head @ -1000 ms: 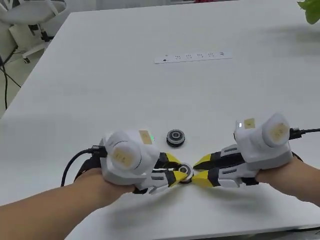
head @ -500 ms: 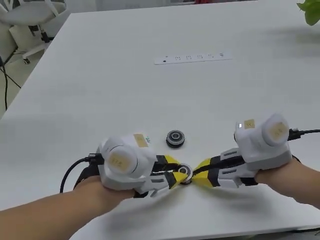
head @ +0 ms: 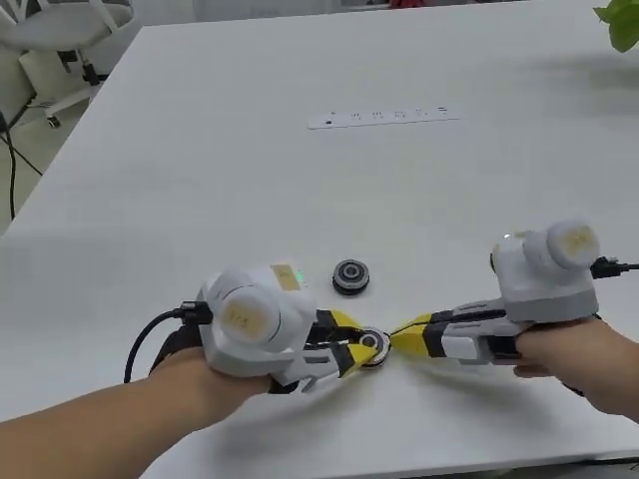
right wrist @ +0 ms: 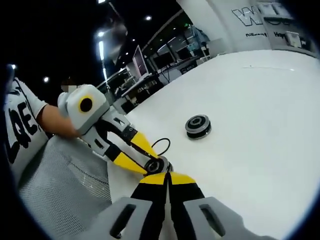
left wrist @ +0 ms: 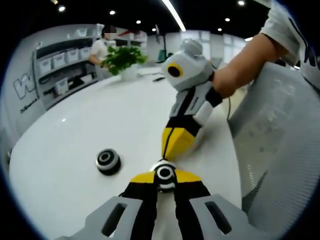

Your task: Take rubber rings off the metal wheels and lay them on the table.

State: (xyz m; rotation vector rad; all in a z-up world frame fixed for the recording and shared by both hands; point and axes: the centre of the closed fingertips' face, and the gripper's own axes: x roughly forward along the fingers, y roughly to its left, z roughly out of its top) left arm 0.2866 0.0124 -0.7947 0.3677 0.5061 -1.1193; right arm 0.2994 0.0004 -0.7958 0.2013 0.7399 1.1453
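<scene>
Left gripper point(head: 361, 348) fingers pinching small silver metal wheel point(head: 372, 345) with black rubber ring point(left wrist: 164, 163), just off white worktop point(head: 300, 180). Right gripper point(head: 395, 340) fingers pressed together, tips touching the wheel's rim opposite mine; hold on ring unclear. Wheel axis roughly upright. Second ringed metal wheel point(head: 350, 275) lies beyond both fingertips.

Left gripper point(head: 361, 351) and right gripper point(head: 401, 342) are showing white bodies, yellow-and-black jaws; the wheel point(head: 372, 345) is gleaming silver, the second wheel point(head: 350, 275) is showing black-rimmed, silver-centred, on the white table point(head: 300, 180).
</scene>
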